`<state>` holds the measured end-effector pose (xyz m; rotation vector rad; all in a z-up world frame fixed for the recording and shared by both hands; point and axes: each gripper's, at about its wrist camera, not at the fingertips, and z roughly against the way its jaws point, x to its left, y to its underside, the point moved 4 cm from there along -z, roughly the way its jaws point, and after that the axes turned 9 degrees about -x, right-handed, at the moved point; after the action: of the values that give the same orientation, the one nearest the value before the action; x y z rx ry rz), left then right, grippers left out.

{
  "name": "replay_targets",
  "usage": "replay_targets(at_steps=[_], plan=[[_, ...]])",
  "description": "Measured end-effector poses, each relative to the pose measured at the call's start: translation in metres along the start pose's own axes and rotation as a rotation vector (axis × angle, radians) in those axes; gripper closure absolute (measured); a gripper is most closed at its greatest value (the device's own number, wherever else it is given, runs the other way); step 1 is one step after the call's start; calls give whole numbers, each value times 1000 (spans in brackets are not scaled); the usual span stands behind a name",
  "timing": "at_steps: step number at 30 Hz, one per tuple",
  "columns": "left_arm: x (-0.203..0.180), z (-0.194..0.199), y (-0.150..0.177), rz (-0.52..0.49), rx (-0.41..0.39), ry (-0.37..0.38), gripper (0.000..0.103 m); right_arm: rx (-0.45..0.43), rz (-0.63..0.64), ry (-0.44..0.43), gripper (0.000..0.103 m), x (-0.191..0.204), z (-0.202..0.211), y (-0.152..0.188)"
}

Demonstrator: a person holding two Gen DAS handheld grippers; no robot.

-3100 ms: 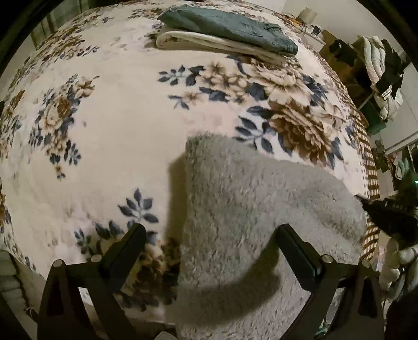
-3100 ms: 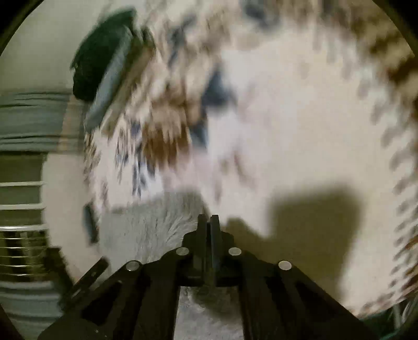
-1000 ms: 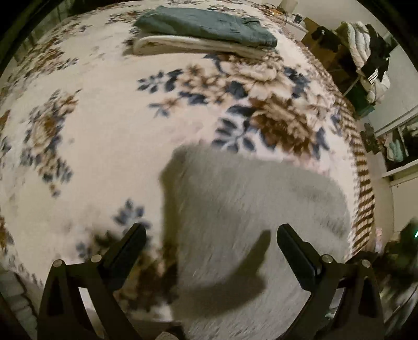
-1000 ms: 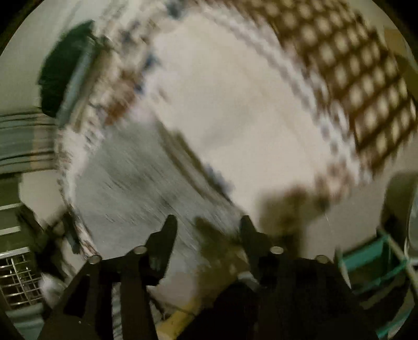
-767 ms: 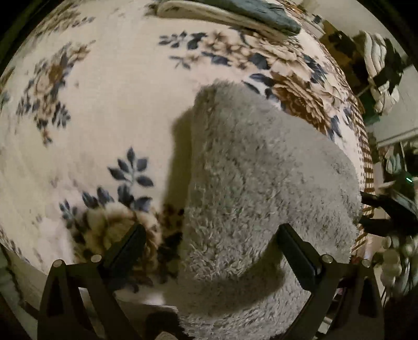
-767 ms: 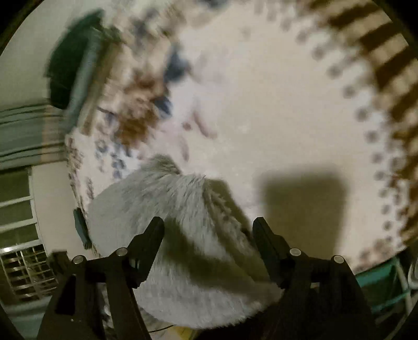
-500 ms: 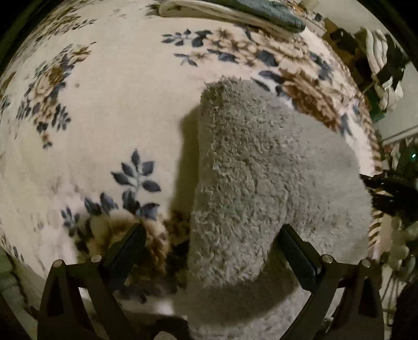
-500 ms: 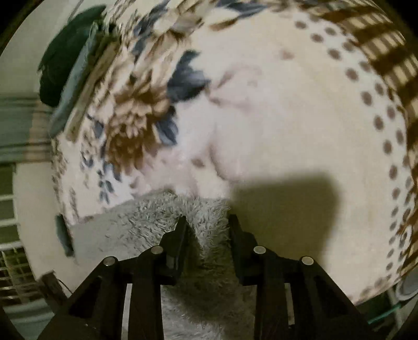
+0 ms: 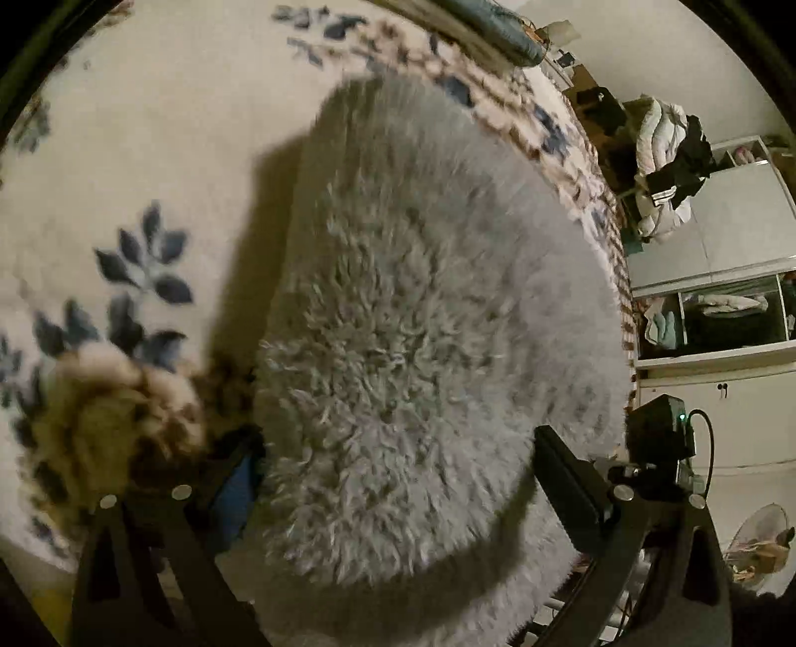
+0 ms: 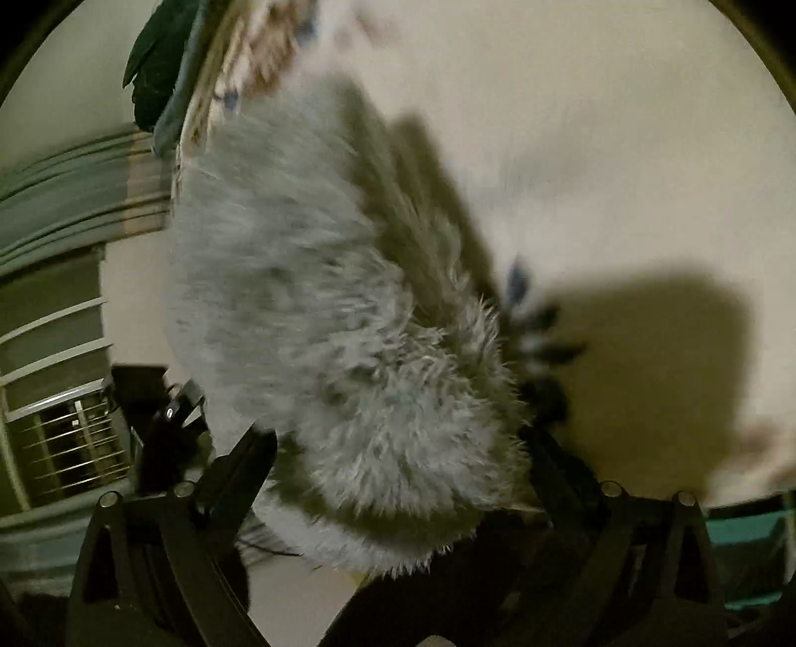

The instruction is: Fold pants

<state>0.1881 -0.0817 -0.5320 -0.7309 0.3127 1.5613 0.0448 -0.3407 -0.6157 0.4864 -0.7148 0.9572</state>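
Fluffy grey pants (image 9: pixel 428 318) lie folded in a thick bundle on a floral blanket (image 9: pixel 124 164). My left gripper (image 9: pixel 398 478) is open, its fingers straddling the near end of the bundle. In the right wrist view the same grey pants (image 10: pixel 318 308) fill the middle. My right gripper (image 10: pixel 398 463) is open, its fingers on either side of the bundle's end. Each gripper shows at the edge of the other's view, on opposite ends of the bundle.
A stack of folded clothes (image 9: pixel 497 35) lies at the far edge of the bed; it also shows in the right wrist view (image 10: pixel 164 64). A wardrobe (image 9: pixel 721 278) and piled laundry (image 9: pixel 666 149) stand to the right. A barred window (image 10: pixel 59 398) is at the left.
My right gripper opened wide from a narrow hold on the pants' edge. Both grippers have moved in closer over the bundle, which now fills more of each view.
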Motion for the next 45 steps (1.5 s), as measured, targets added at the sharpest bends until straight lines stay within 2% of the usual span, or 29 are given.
replay_targets(at_steps=[2, 5, 9, 10, 11, 12, 13, 14, 16, 18, 23, 27, 30, 32, 37, 41, 45], plan=[[4, -5, -1, 11, -9, 24, 0, -3, -12, -59, 0, -1, -14, 1], [6, -5, -5, 30, -16, 46, 0, -31, -54, -114, 0, -1, -17, -3], [8, -4, -4, 51, -26, 71, 0, -57, -72, -157, 0, -4, -11, 0], [7, -2, -4, 48, -38, 74, 2, -69, -63, -153, 3, -3, -10, 2], [4, 2, -4, 41, -52, 88, 5, -74, -46, -148, 22, 0, -10, 5], [2, 3, -3, 36, -61, 92, 14, -73, -24, -140, 35, 4, -10, 8], [1, 7, -3, 32, -71, 98, 30, -67, -16, -112, 44, 7, -13, 12], [-1, 12, -2, 33, -80, 112, 37, -72, -18, -102, 50, 9, -13, 12], [-3, 20, -4, 43, -93, 130, 46, -98, -12, -96, 56, 15, -7, 15], [-10, 36, -3, 59, -105, 159, 48, -120, 5, -92, 59, 25, 2, 19], [-35, 66, -16, 74, -126, 198, 48, -146, 30, -108, 60, 56, 34, 29], [-61, 82, -48, 81, -164, 229, 48, -174, 62, -116, 61, 88, 77, 22], [-75, 91, -89, 77, -208, 258, 48, -212, 93, -118, 61, 127, 101, -6], [-87, 93, -128, 66, -238, 274, 48, -244, 119, -116, 61, 155, 115, -34], [-100, 92, -242, 25, -300, 313, 48, -341, 157, -122, 61, 227, 134, -126], [-99, 72, -353, -7, -327, 316, 48, -404, 174, -134, 61, 283, 125, -217], [-75, 45, -440, -5, -318, 303, 48, -425, 172, -137, 61, 325, 93, -301]])
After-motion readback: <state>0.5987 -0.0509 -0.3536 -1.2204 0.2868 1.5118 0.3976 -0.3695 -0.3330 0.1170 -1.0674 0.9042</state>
